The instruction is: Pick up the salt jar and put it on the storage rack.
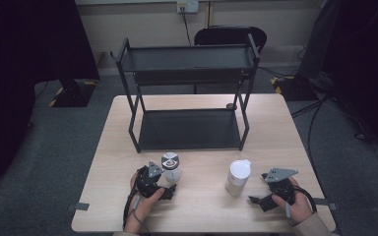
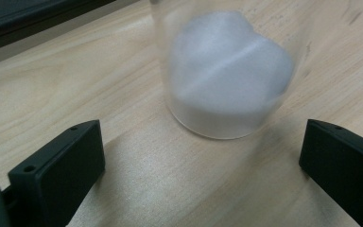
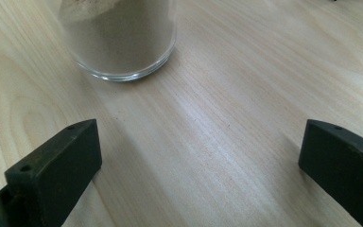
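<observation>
A light wooden table (image 1: 275, 132) is seen from above, with grey carpet around it on all sides. A black two-tier metal rack (image 1: 189, 93) stands on the far half of the table, centred, its lower shelf resting near the table surface and its upper shelf raised on four posts; bare wood is left to either side of the rack and a broad open strip lies between it and the near edge. In that strip stand two jars, well apart. The left gripper (image 1: 166, 191) sits low on the table near the front edge, held by the person's left hand (image 1: 139, 209), with the silver-lidded jar (image 1: 170, 167) just beyond its tips. In the left gripper view the jaws are spread wide and hold nothing; the clear jar (image 2: 224, 71), holding white powder, stands upright between and ahead of them, not touched by either jaw. The right gripper (image 1: 258, 200) is near the front right corner, held by the right hand (image 1: 295, 206), and the white-lidded jar (image 1: 238, 178) stands just to its left. In the right gripper view those jaws are also wide apart and empty, and the glass jar (image 3: 120, 38), holding brownish powder, stands ahead and off to one side, clear of both jaws, with open wood between them.
</observation>
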Available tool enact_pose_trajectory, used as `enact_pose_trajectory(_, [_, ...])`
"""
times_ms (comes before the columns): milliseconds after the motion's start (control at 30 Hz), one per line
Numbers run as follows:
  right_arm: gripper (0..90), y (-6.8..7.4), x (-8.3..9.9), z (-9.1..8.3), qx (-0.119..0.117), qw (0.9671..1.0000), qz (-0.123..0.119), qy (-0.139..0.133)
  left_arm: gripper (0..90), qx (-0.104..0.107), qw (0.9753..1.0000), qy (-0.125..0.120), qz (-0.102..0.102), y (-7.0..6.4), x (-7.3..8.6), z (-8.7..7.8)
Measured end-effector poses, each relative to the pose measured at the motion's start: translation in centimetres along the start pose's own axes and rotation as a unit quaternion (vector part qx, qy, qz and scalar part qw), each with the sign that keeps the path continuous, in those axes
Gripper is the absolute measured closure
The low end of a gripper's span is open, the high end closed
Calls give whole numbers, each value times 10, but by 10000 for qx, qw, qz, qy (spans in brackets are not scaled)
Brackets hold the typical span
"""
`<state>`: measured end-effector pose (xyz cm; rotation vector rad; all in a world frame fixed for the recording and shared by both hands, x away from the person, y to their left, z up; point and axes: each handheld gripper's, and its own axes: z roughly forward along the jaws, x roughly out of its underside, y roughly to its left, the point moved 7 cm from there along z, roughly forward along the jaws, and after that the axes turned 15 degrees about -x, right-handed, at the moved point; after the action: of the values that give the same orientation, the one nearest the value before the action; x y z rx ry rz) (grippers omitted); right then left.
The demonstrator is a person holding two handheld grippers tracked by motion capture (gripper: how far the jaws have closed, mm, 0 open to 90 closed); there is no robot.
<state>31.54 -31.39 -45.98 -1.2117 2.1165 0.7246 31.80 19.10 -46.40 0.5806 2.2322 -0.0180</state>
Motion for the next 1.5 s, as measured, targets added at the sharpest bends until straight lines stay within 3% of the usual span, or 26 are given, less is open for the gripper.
enact_pose_trajectory(267, [0, 0, 0, 0, 1, 10000, -1, -1, 22, 50, 9999, -100, -115, 4, -4, -2])
enact_pose_trajectory(433, [0, 0, 0, 0, 1, 10000, -1, -2, 21, 127, 9992, -204, -313, 4, -12, -1])
enact_pose_trajectory(533, [0, 0, 0, 0, 1, 10000, 1, -2, 23, 132, 9991, -284, -301, 2, -17, 0])
enact_pose_trajectory(700, [0, 0, 0, 0, 1, 10000, 1, -2, 64, 136, 9986, -406, -314, 0, -21, 3])
enact_pose_trajectory(900, [0, 0, 0, 0, 1, 10000, 0, -2, 175, 222, 9976, -515, -409, 0, -20, 9])
enact_pose_trajectory(1033, [0, 0, 0, 0, 1, 10000, 0, -2, 290, 212, 9969, -684, -321, -3, -18, 9])
enact_pose_trajectory(1233, [0, 0, 0, 0, 2, 10000, 0, -1, 306, 145, 9971, -703, -262, -5, -21, 9])
enact_pose_trajectory(1500, [0, 0, 0, 0, 1, 10000, 0, -2, 309, 346, 9959, -733, -409, 5, -34, 2])
